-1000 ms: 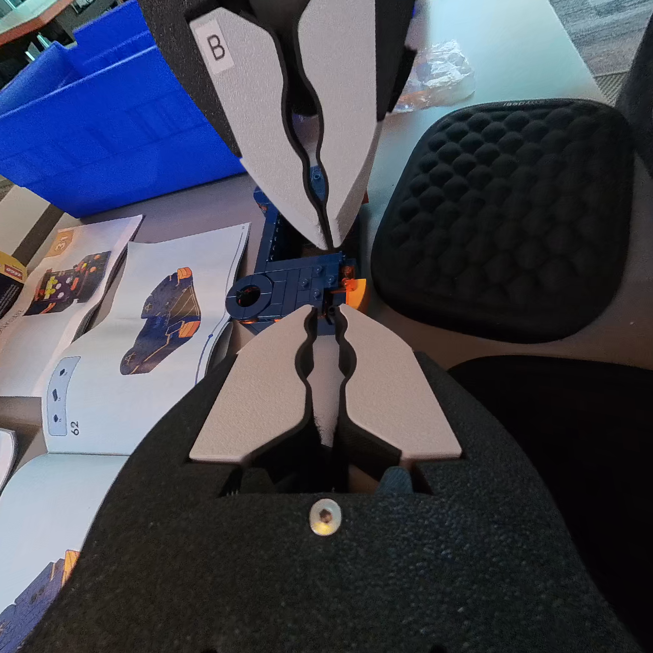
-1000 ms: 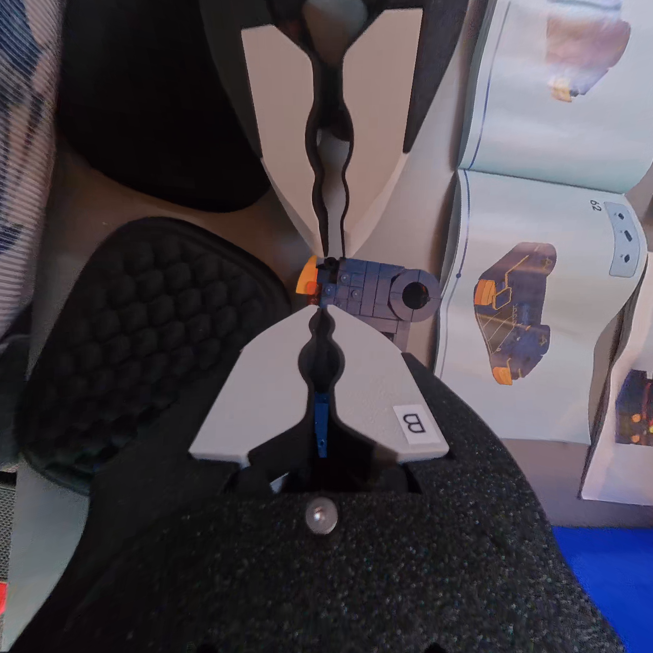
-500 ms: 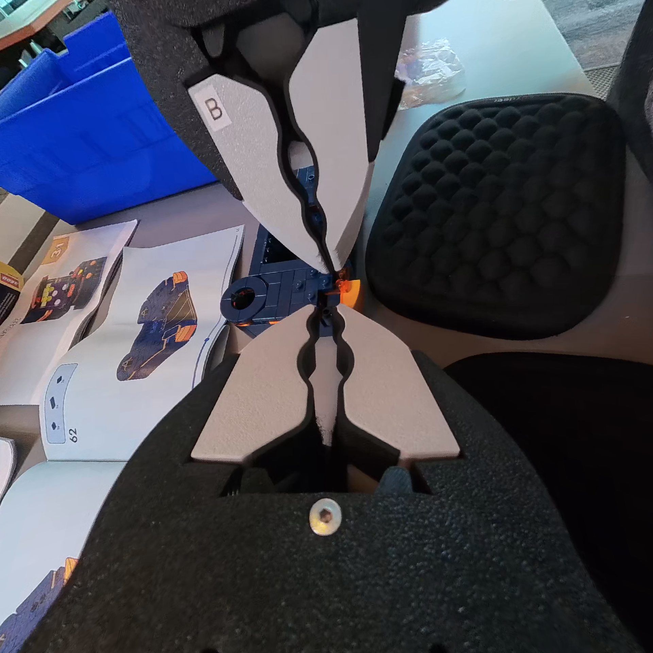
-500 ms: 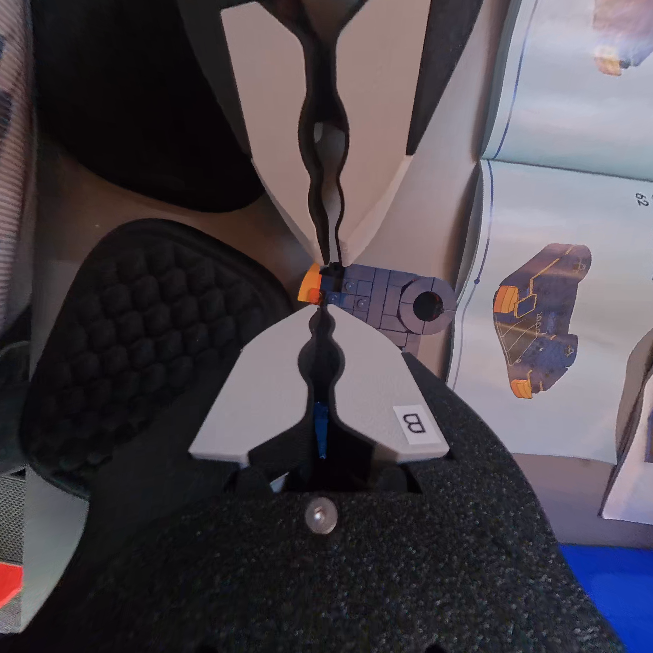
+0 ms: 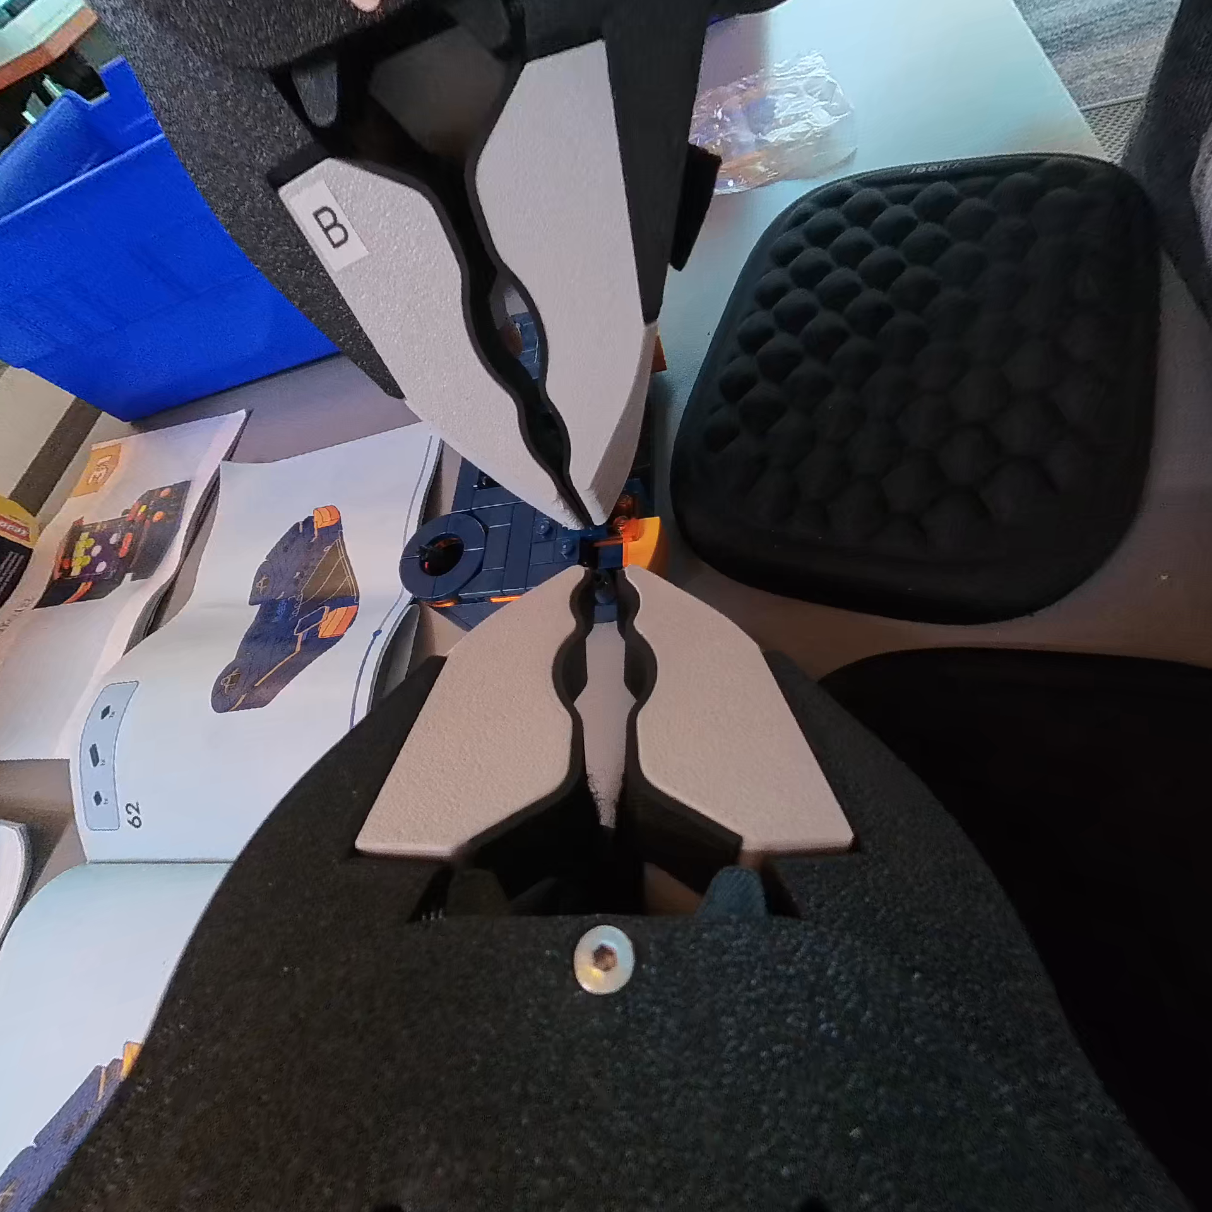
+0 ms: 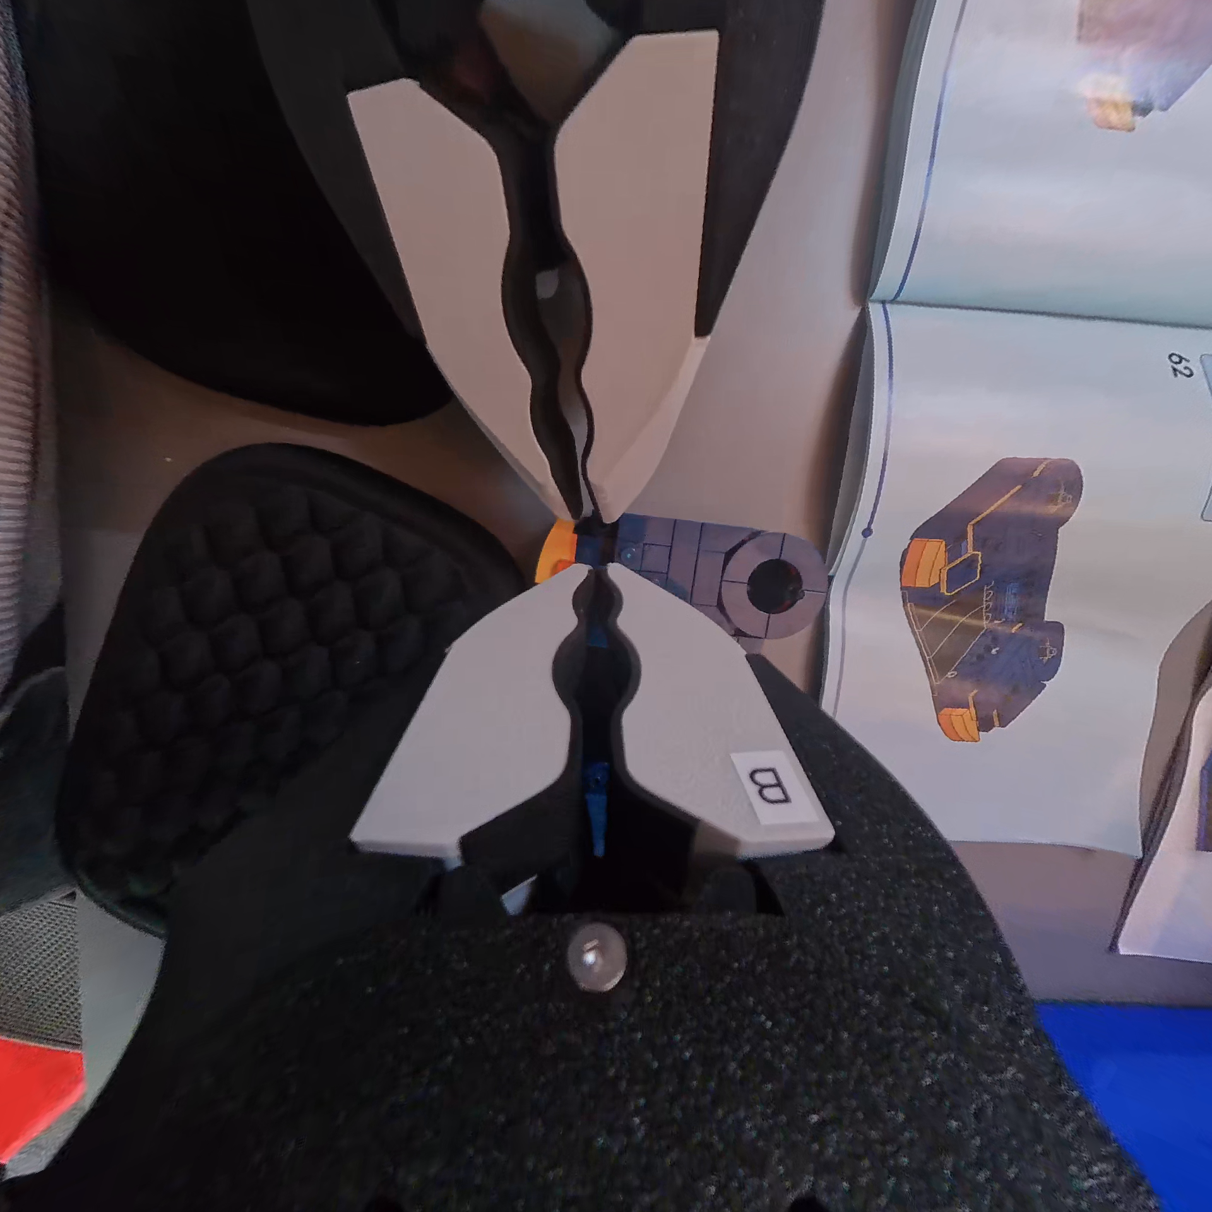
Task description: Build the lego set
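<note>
Both hand-held grippers, left [image 5: 602, 572] and right [image 6: 593, 572], pinch the dark-blue brick lego model [image 6: 688, 561] tip-to-tip; uneven pressure could pop its orange corner piece [image 5: 641, 539].

Each gripper had a black, grainy foam-textured body with two pale grey, matte fingers set into it, broad at the base and tapering to points. The left gripper [image 5: 602, 574] had wavy black-edged inner finger contours and a silver hex screw [image 5: 603, 960] centred on its body. The right gripper [image 6: 593, 569] matched it, with its own screw [image 6: 595, 961] and a white sticker [image 6: 774, 795] with a black letter on one finger.
</note>
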Available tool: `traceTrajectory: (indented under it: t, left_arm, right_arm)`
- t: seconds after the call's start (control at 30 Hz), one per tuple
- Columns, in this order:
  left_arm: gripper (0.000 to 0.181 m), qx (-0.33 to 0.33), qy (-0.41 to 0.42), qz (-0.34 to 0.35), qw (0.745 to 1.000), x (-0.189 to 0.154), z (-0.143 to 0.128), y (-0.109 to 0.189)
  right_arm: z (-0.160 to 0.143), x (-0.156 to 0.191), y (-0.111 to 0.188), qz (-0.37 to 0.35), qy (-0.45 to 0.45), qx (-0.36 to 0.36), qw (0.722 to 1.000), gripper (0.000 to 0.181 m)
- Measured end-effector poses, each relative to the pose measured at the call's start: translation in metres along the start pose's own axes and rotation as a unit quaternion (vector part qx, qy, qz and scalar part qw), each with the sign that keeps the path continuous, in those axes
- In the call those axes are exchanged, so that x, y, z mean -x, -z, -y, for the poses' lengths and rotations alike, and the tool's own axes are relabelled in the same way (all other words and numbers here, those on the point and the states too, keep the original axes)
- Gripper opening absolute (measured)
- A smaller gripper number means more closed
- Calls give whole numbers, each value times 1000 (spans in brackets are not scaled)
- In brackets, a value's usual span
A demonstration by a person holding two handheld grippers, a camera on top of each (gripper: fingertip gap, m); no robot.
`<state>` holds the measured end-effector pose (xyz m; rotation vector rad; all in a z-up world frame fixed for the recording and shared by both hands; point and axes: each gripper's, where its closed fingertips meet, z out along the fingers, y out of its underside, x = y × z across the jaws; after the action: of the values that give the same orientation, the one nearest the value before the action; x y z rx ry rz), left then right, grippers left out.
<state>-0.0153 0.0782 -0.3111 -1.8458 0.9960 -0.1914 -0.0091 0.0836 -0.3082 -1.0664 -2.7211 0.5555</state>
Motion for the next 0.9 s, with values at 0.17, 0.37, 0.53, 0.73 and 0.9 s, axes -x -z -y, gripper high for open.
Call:
traceTrajectory:
  t: [0.17, 0.37, 0.53, 0.73, 0.9]
  left_arm:
    - [6, -3, -3, 1, 1000, 0, 1, 1]
    - [9, -8, -3, 13, 1000, 3, 2, 2]
    - [18, -37, 29, 54, 997, 20, 6, 9]
    - [31, -82, 81, 83, 990, 38, 12, 19]
    - [38, -89, 108, 74, 987, 42, 12, 21]
  right_arm:
    - [0, -1, 0, -6, -19, -12, 1000, 0]
    - [3, -6, 3, -72, 26, -59, 995, 0]
    - [18, -34, 55, -186, -104, -299, 930, 0]
    - [-8, -46, 64, -246, -199, -403, 859, 45]
    - [-28, -44, 68, -245, -240, -412, 844, 50]
